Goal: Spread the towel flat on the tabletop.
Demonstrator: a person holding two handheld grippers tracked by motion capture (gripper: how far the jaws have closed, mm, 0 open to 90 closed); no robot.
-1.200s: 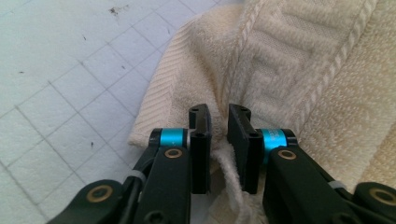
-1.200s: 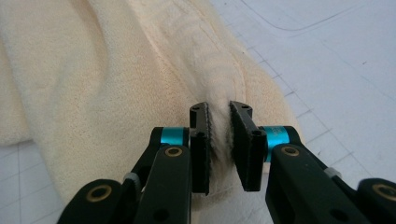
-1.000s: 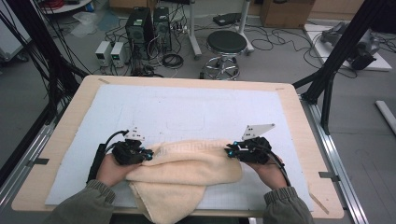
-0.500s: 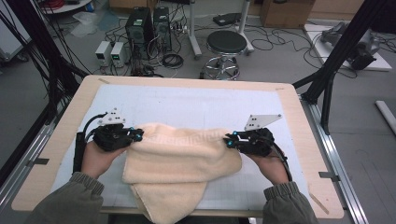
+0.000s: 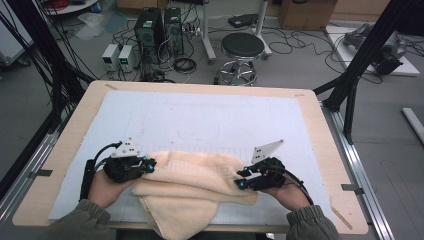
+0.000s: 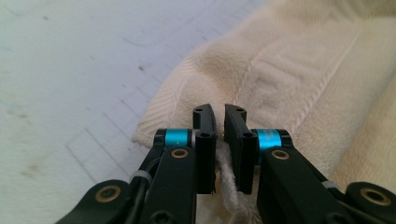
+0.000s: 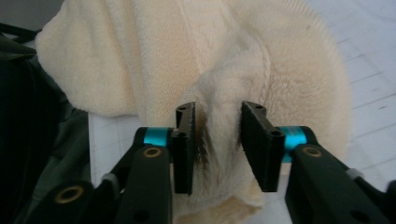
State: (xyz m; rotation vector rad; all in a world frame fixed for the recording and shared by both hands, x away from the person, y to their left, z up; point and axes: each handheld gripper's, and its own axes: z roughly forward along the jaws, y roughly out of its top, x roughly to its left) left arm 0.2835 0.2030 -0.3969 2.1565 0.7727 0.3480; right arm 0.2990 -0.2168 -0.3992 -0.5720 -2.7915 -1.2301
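Left claw (image 6: 219, 128) tight on towel (image 5: 195, 180), right claw (image 7: 219, 140) just loosening.

Counts on and around the table

One cream towel (image 5: 192, 192), two handheld grippers (left gripper (image 5: 150, 164), right gripper (image 5: 242, 178)), one wooden table (image 5: 65, 150), one round stool (image 5: 242, 46), two computer towers (image 5: 159, 30) and two small power supplies (image 5: 118, 56).

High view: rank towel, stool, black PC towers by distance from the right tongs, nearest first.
From the right tongs:
1. Towel, touching, between the jaws, which have just been opening.
2. Stool, on the floor beyond the table's far edge.
3. PC towers, farther back and left.
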